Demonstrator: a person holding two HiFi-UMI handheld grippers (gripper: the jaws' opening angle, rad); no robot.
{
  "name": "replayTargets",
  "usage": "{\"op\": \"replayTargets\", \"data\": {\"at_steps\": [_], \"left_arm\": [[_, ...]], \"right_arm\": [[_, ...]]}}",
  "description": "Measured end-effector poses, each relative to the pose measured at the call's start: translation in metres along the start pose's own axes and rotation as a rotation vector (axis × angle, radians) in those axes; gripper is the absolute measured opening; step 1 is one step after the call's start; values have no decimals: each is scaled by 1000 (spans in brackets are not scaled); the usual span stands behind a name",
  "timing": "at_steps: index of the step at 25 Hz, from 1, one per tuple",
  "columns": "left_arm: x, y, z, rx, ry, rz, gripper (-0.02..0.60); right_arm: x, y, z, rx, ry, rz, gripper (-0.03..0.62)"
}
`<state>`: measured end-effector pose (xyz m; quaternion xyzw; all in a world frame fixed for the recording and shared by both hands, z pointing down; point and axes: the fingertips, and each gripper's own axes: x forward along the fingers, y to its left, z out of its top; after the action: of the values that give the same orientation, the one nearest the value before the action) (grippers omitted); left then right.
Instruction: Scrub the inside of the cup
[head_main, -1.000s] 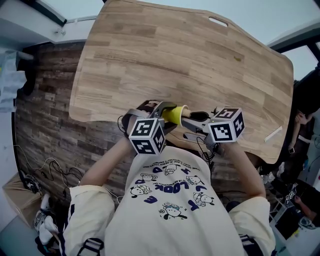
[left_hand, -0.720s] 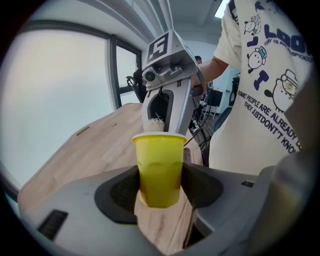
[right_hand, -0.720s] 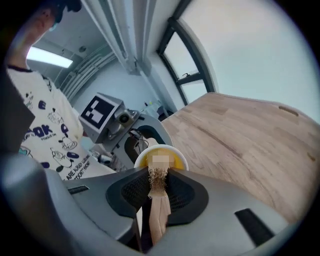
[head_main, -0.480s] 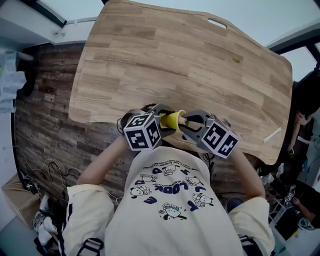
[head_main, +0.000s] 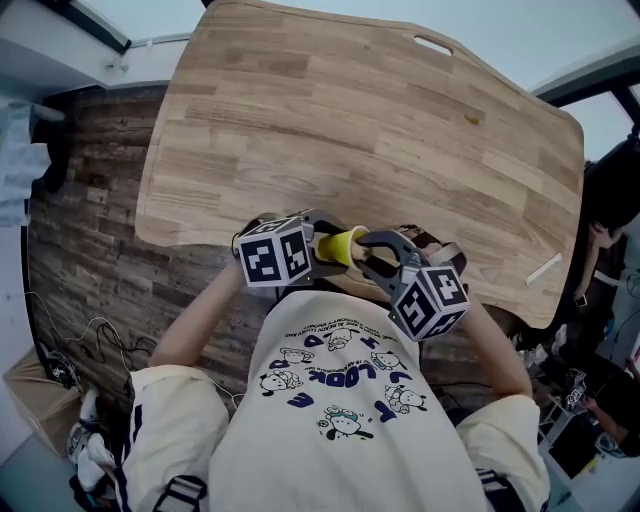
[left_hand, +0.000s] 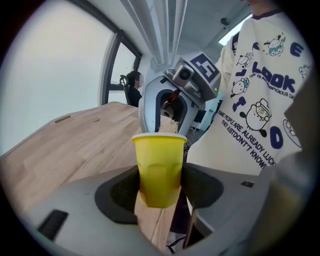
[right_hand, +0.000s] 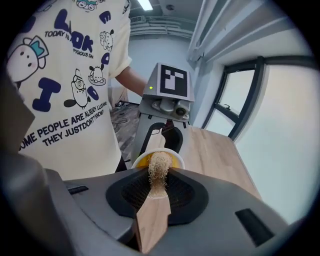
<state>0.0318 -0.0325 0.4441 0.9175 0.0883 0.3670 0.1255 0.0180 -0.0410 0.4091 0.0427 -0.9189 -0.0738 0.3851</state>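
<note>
A small yellow cup (head_main: 341, 244) lies on its side in the air over the near edge of the wooden table (head_main: 350, 120), its mouth facing right. My left gripper (left_hand: 160, 175) is shut on the cup (left_hand: 159, 167), and its wall dents under the pads. My right gripper (right_hand: 156, 192) is shut on the flat wooden handle of a brush (right_hand: 151, 217). The brush's pale fibre head (right_hand: 159, 167) sits in the cup's mouth (right_hand: 172, 159). In the head view the left gripper (head_main: 320, 243) and right gripper (head_main: 378, 258) face each other close to my chest.
A small white strip (head_main: 546, 268) lies near the table's right edge, and a small speck (head_main: 473, 118) sits far right. Another person (head_main: 608, 235) stands past that edge. Cables (head_main: 70, 345) trail on the plank floor at left.
Both grippers have rolled about their own axes. The right marker cube has swung down and toward me, the left one up and to the left. Cup and brush stay together in the same spot.
</note>
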Motion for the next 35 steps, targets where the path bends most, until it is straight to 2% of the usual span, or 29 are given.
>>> {"op": "replayTargets", "data": {"at_steps": [7,16,23,35], "left_arm": [[-10,-11,-2,-37,16,-154,267],[-18,-21,-4,-137,-41,-257,267],[-26,-15,-5,-191,-84,-249,267],[-33,-8,-19,-193,-65,-176,267]], "right_arm": [[-2,7,12,-176,-14,-46,78],[-9,10,22,-208,-71,-55,78],[-19,0,26,-137,-122,-88,78],[-31,-13,24,66,-194,-129,78]]}}
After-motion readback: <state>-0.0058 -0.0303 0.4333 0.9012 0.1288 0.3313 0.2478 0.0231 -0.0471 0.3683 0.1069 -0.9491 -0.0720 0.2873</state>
